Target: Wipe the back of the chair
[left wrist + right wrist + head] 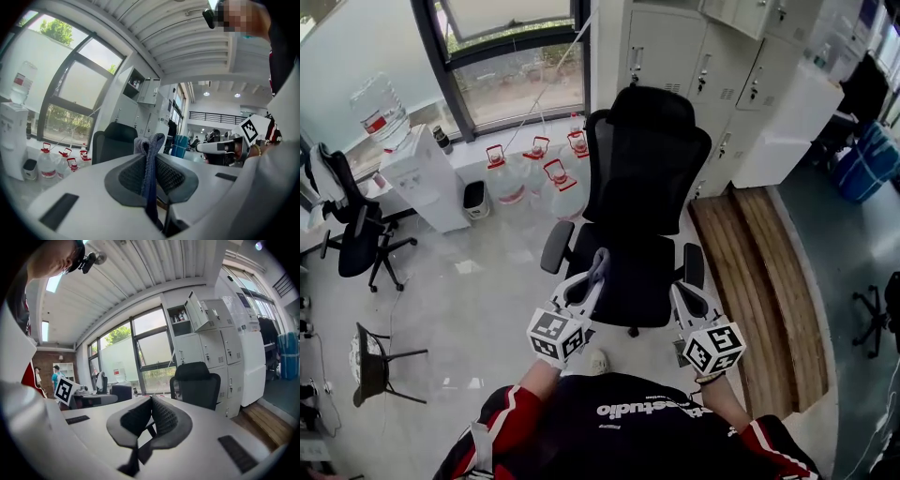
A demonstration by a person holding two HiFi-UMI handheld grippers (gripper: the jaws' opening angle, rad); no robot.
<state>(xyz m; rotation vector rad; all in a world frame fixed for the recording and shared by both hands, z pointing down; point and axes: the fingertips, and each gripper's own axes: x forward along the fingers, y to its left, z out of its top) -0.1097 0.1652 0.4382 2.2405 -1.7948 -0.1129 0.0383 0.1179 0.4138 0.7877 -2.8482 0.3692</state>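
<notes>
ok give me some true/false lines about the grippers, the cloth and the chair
1. The left gripper is shut on a cloth. True.
2. The right gripper holds a cloth too. False: its jaws are together with nothing between them.
3. The cloth is pressed against the chair back. False: it is held clear of the chair back, on the person's side of it.
4. Water bottles with red handles stand on the floor by the window. True.
5. The chair back is white. False: it is black.
</notes>
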